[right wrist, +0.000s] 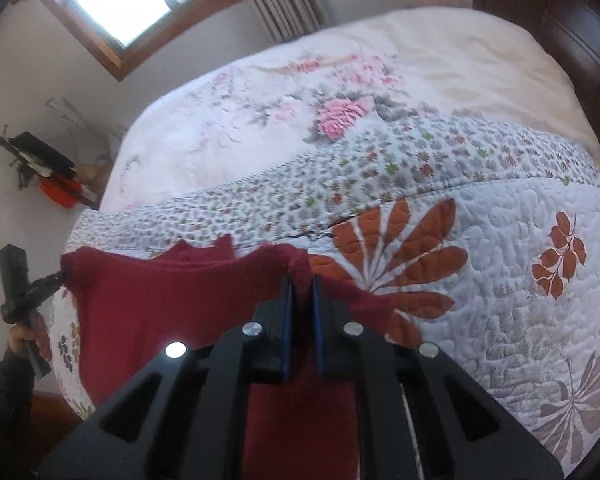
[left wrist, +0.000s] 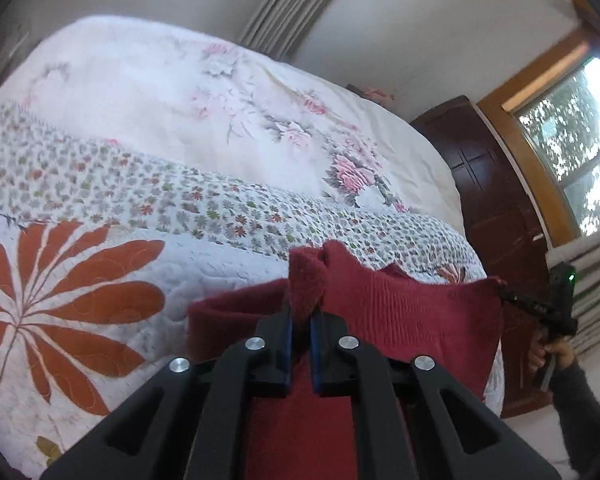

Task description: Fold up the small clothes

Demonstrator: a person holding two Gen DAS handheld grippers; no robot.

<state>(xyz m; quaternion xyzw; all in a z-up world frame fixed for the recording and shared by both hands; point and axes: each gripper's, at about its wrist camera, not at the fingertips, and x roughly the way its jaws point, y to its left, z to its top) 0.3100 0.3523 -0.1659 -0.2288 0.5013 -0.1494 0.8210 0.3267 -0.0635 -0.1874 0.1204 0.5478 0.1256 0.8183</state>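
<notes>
With each hand-held gripper [left wrist: 300, 312] [right wrist: 301, 280] pinching only a thin corner of the red knit garment [left wrist: 412, 312], it may slip onto the quilt [left wrist: 228, 276].

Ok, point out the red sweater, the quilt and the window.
red sweater [left wrist: 412, 312]: left wrist view, ribbed knit panel.
quilt [right wrist: 500, 312]: right wrist view, bare stitched white patch.
window [left wrist: 572, 136]: left wrist view, glass pane.

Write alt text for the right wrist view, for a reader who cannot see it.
The right gripper is shut on one top corner of a dark red knitted garment, held up over a bed with a floral quilt. At far left, the left gripper pinches the opposite corner, so the top edge hangs between them.
</notes>
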